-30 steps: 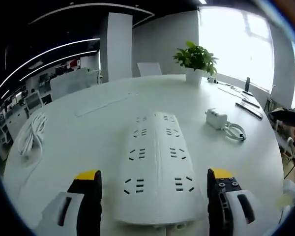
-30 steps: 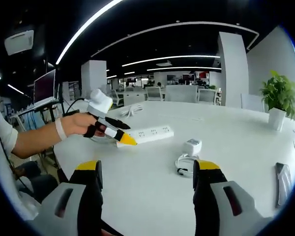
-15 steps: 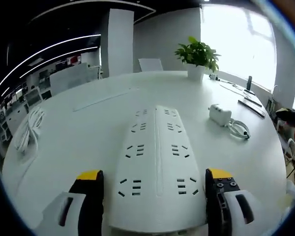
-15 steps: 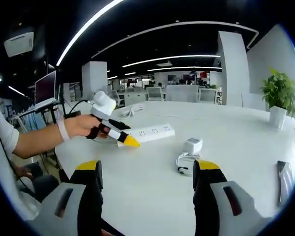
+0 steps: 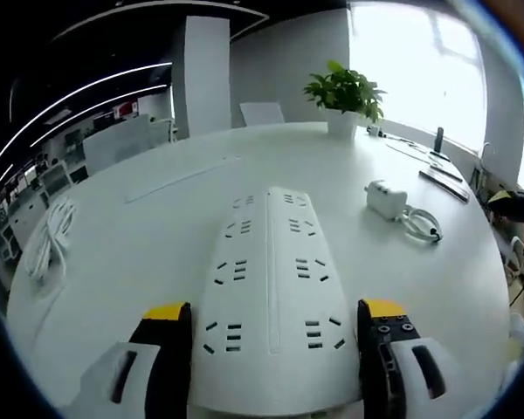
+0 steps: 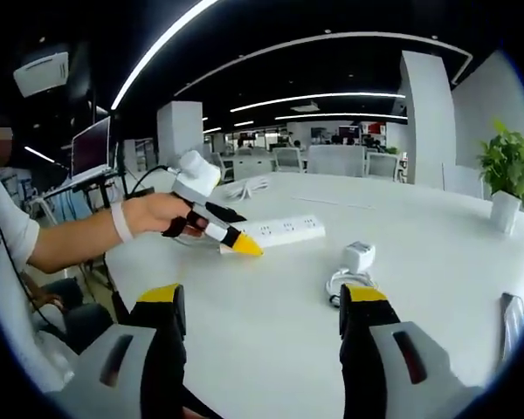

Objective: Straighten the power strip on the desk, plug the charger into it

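Note:
The white power strip [image 5: 271,279] lies lengthwise on the round white table [image 5: 157,218], running away from me between the jaws of my left gripper [image 5: 275,310]. Both jaws press against the long sides of its near end. In the right gripper view the left gripper [image 6: 236,243], held by a person's hand [image 6: 162,214], sits at the near end of the power strip [image 6: 284,230]. The white charger [image 5: 384,199] with its coiled cable [image 5: 419,229] lies to the strip's right. My right gripper [image 6: 262,301] hovers open and empty, short of the charger [image 6: 360,257].
A potted plant [image 5: 343,96] stands at the table's far side. A coil of white cord [image 5: 48,240] lies at the left. Dark flat devices [image 5: 441,179] rest near the right edge, one dark flat device [image 6: 506,310] near my right gripper. Chairs ring the table.
The left gripper has moved forward over the strip's near end and its jaws have narrowed onto the strip's sides. The right gripper stays open; its view has shifted slightly.

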